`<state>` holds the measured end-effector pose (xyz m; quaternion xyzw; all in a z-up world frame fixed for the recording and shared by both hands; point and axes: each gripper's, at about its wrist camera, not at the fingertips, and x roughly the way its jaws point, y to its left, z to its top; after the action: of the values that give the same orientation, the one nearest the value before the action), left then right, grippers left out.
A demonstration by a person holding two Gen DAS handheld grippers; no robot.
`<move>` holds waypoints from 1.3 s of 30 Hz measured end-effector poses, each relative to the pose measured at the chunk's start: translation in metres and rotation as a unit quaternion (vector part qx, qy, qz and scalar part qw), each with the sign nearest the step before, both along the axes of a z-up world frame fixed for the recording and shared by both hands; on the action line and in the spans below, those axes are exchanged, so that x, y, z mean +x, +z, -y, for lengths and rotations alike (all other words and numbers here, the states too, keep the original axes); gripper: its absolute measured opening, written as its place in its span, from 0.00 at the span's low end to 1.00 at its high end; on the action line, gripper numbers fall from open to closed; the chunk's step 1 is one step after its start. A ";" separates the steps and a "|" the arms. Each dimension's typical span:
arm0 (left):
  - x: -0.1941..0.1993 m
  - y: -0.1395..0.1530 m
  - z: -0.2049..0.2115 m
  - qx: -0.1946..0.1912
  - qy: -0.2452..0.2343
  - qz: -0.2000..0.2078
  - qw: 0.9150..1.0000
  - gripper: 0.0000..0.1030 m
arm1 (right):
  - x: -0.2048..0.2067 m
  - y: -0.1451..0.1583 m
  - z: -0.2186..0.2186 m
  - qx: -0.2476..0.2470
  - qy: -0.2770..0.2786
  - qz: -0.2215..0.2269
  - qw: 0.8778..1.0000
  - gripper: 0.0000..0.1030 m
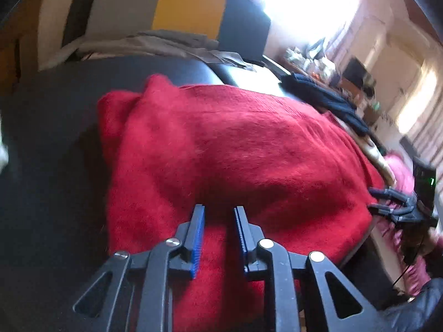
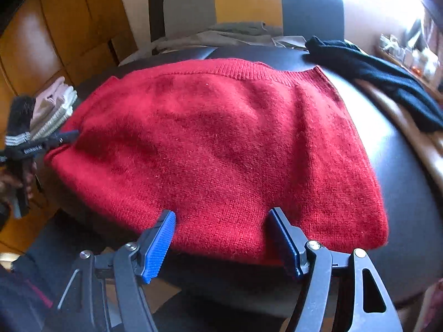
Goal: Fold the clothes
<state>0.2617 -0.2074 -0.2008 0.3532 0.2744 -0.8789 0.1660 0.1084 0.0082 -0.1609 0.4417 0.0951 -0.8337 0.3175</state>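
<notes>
Dark desk carries the red sweater, spread flat in front of both claws for folding; left claw hovers narrow and empty above it, right claw stands wide at its near hem

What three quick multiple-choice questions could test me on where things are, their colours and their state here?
1. Where does the black garment lie?
A. on the sweater
B. beyond the sweater, on the table's far right
C. on the floor

2. What colour is the sweater?
A. red
B. green
C. white

3. How is the right gripper?
A. shut on the sweater
B. open over the sweater's near edge
C. holding the black garment

Answers: B, it lies apart on the dark table; A, plainly red knit; B, its pads stand wide apart.
</notes>
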 end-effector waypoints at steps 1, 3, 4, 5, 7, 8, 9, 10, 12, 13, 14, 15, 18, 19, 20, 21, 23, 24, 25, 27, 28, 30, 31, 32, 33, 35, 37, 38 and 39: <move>0.004 -0.001 0.002 0.015 0.009 -0.009 1.000 0.20 | 0.001 0.000 0.000 -0.001 -0.001 0.001 1.000 0.69; 0.010 0.000 0.003 0.033 0.022 -0.018 0.999 0.20 | -0.003 0.003 0.001 -0.006 -0.002 0.014 1.000 0.69; 0.011 0.002 0.001 0.031 0.024 -0.016 0.999 0.20 | -0.005 0.006 0.001 -0.015 0.000 0.027 1.000 0.69; 0.013 0.007 0.000 0.036 0.024 -0.019 0.999 0.22 | -0.006 0.009 -0.001 -0.024 0.003 0.039 0.999 0.69; 0.014 0.017 -0.005 0.022 0.018 -0.026 0.999 0.22 | -0.010 0.021 -0.010 -0.041 -0.006 0.039 0.998 0.69; 0.014 0.022 -0.007 0.014 0.014 -0.029 0.999 0.22 | -0.013 0.028 -0.015 -0.049 -0.012 0.035 0.998 0.69; 0.016 0.025 -0.007 0.007 0.012 -0.035 0.999 0.23 | -0.016 0.036 -0.021 -0.063 -0.020 0.029 0.997 0.69; 0.014 0.030 -0.006 0.002 0.008 -0.041 0.999 0.23 | -0.022 0.044 -0.027 -0.083 -0.029 0.023 0.996 0.69; 0.004 0.039 -0.001 -0.011 0.005 -0.049 0.999 0.23 | -0.040 0.055 -0.032 -0.102 -0.044 0.004 0.994 0.69; -0.002 0.042 0.003 -0.021 0.007 -0.048 0.999 0.24 | -0.051 0.059 -0.030 -0.103 -0.047 -0.004 0.994 0.69; -0.009 0.045 0.007 -0.031 0.010 -0.047 0.998 0.24 | -0.065 0.061 -0.025 -0.104 -0.048 -0.011 0.993 0.69; -0.014 0.046 0.013 -0.037 0.015 -0.043 0.998 0.24 | -0.076 0.061 -0.018 -0.104 -0.048 -0.014 0.993 0.69; -0.031 0.041 0.027 -0.055 0.028 -0.003 0.998 0.26 | -0.108 0.056 0.008 -0.097 -0.047 -0.014 0.994 0.69; -0.035 0.035 0.031 -0.060 0.032 0.019 0.998 0.26 | -0.120 0.050 0.015 -0.091 -0.051 -0.007 0.995 0.69; -0.039 0.028 0.035 -0.061 0.038 0.040 0.997 0.26 | -0.129 0.044 0.019 -0.087 -0.055 -0.001 0.995 0.69; -0.042 0.019 0.038 -0.062 0.044 0.060 0.995 0.26 | -0.137 0.038 0.020 -0.083 -0.061 0.006 0.995 0.69; -0.037 0.011 0.043 -0.058 0.050 0.062 0.995 0.30 | -0.153 0.020 0.022 -0.072 -0.076 0.022 0.994 0.69; -0.033 0.009 0.045 -0.053 0.055 0.058 0.995 0.30 | -0.159 0.012 0.019 -0.072 -0.082 0.028 0.994 0.69; -0.029 0.007 0.047 -0.043 0.060 0.052 0.996 0.30 | -0.159 0.007 0.017 -0.076 -0.081 0.023 0.994 0.69; -0.019 0.003 0.050 -0.027 0.073 0.038 0.996 0.30 | -0.152 0.002 0.014 -0.079 -0.071 -0.006 0.994 0.69; -0.015 0.001 0.052 -0.015 0.081 0.028 0.996 0.30 | -0.149 0.001 0.015 -0.073 -0.068 -0.018 0.995 0.69; -0.006 -0.001 0.057 0.012 0.098 0.007 0.995 0.29 | -0.147 0.001 0.020 -0.057 -0.064 -0.029 0.996 0.70; -0.003 0.000 0.060 0.027 0.106 -0.004 0.994 0.29 | -0.147 0.000 0.021 -0.055 -0.063 -0.030 0.996 0.71; 0.000 0.004 0.062 0.039 0.106 -0.014 0.994 0.29 | -0.148 0.000 0.020 -0.058 -0.062 -0.029 0.996 0.72; 0.004 0.008 0.064 0.048 0.104 -0.024 0.993 0.29 | -0.148 0.000 0.019 -0.062 -0.062 -0.028 0.996 0.72; 0.016 0.015 0.071 0.062 0.106 -0.043 0.991 0.31 | -0.150 0.000 0.016 -0.071 -0.060 -0.025 0.995 0.74; 0.029 0.019 0.081 0.081 0.107 -0.059 0.989 0.35 | -0.151 0.000 0.016 -0.073 -0.058 -0.024 0.995 0.76; 0.034 0.019 0.087 0.095 0.106 -0.065 0.988 0.37 | -0.151 0.000 0.017 -0.073 -0.057 -0.025 0.995 0.77; 0.036 0.017 0.093 0.111 0.104 -0.063 0.986 0.38 | -0.150 -0.001 0.018 -0.072 -0.055 -0.026 0.995 0.78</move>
<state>0.2981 -0.3006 -0.1840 0.2824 0.4152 -0.8416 0.1989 -0.0420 -0.0096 -0.1615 0.4004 0.0181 -0.8659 0.2994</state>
